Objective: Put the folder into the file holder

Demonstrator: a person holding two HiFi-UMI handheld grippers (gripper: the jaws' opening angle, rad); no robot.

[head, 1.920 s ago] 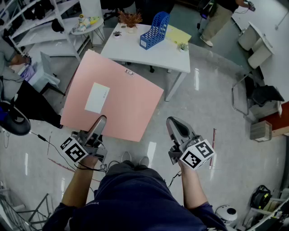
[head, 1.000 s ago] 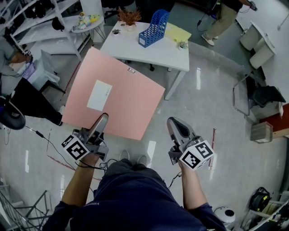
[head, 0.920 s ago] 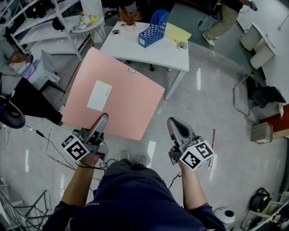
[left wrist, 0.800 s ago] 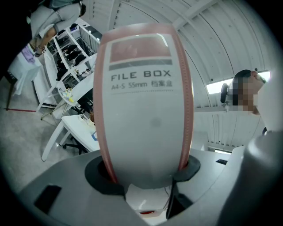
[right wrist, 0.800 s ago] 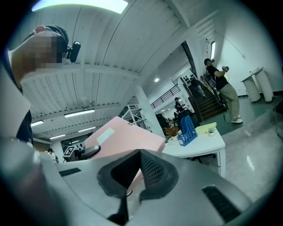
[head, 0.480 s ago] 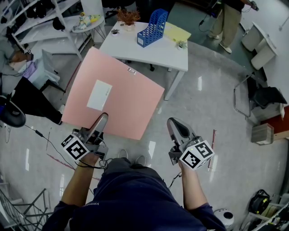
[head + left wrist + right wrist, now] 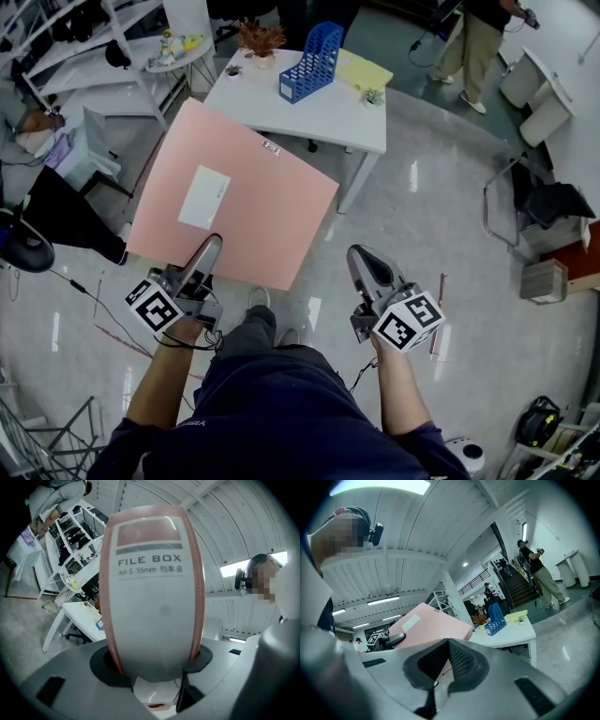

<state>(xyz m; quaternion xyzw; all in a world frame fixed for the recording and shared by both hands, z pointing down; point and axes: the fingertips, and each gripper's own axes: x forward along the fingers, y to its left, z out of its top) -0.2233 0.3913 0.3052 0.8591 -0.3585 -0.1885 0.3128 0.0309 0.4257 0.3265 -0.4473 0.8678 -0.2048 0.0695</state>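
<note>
Transport seemed underway: left gripper (image 7: 208, 251) clamped the pink folder (image 7: 234, 192), right gripper (image 7: 364, 261) closed, empty. Next: reaching the blue file holder (image 7: 312, 62), upper centre.

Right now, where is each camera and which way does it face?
Head view: on the person's head, facing steeply down at the folder, left gripper, right gripper, forearms and torso.
Left gripper view: on that gripper, facing the folder's spine clamped in its jaws; head at right.
Right gripper view: over its shut jaws toward table and holder; head at left.
All three show the folder.
</note>
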